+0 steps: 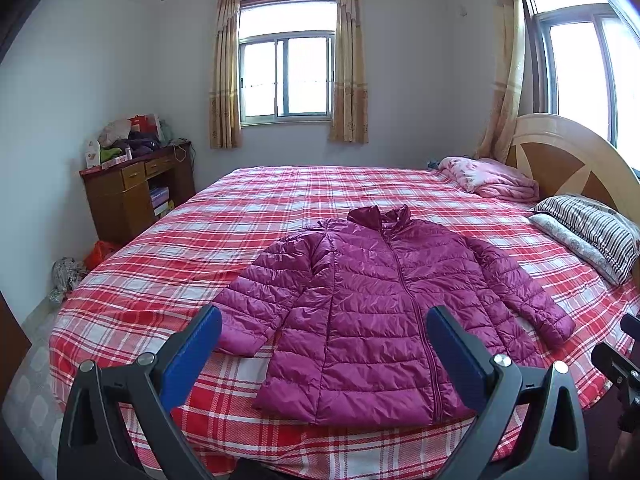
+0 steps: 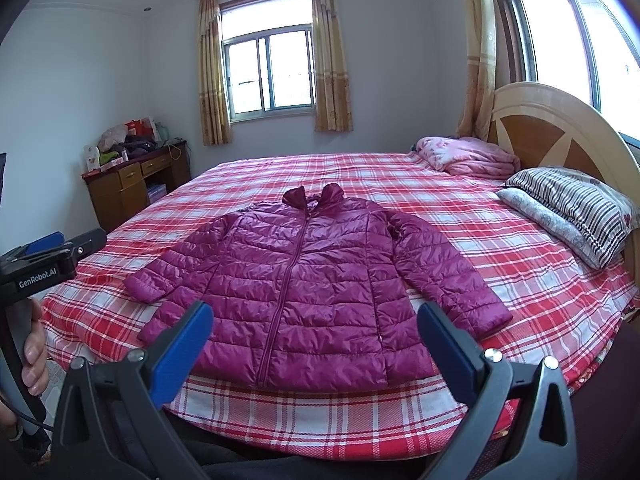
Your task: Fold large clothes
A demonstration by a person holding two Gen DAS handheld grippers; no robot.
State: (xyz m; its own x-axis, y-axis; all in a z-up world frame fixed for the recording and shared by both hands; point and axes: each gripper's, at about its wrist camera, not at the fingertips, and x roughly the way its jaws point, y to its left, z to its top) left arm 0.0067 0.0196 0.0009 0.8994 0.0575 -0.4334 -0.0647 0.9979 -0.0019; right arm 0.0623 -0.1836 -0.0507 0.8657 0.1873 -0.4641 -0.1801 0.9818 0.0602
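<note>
A magenta puffer jacket lies flat and zipped on the bed, front up, hem at the near edge, collar toward the middle; both sleeves are spread out and down, cuffs resting on the plaid sheet.

The left tongs hang above the near edge with their blue pads wide apart, gripping nothing, framing the hem and the left cuff; the right tongs hover likewise, released, over the hem toward the right sleeve; neither touches the jacket. From the right wrist view the left tool's body shows at the far left, held by a hand.

Around it: a pink blanket is folded at the far corner by the headboard; a striped pillow sits on a grey patterned one along the headboard edge, well apart from the right sleeve. A wooden bench stands in the room's corner beyond the far left edge of the bed, heaped with clothes and boxes; bags lie on the floor beside it. Curtains frame the window behind. Nothing lies on the jacket or between it and the tongs.
</note>
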